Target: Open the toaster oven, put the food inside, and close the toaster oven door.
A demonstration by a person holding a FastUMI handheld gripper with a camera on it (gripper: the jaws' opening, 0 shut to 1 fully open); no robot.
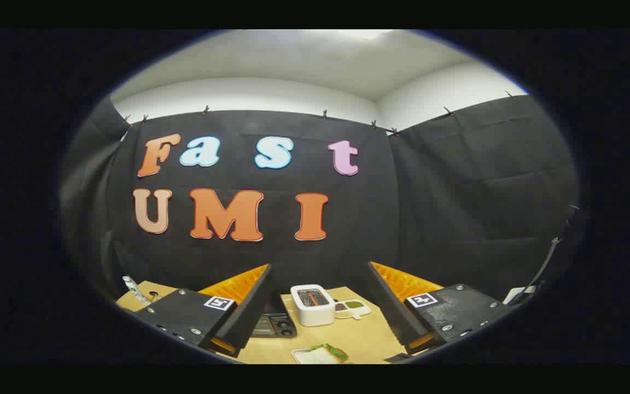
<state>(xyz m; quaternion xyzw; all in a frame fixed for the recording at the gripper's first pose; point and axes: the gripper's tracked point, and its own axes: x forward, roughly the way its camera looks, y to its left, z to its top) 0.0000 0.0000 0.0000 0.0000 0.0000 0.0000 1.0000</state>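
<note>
My gripper (pixel 319 266) is open and held high above a wooden table (pixel 367 335), with nothing between its fingers. Far below, between the fingers, a dark toaster oven (pixel 274 324) sits on the table, partly hidden behind the left finger (pixel 249 306); I cannot tell whether its door is open. Nearer to me lies a white plate (pixel 310 358) carrying food (pixel 330 350) with green and red parts. Both are well apart from the fingers.
A white pop-up toaster (pixel 313 304) stands just right of the toaster oven. Beside it lies a white tray with round dark and green pieces (pixel 353 308). A small patterned object (pixel 135 290) lies at the table's far left corner. The black cloth wall (pixel 457 208) closes the back.
</note>
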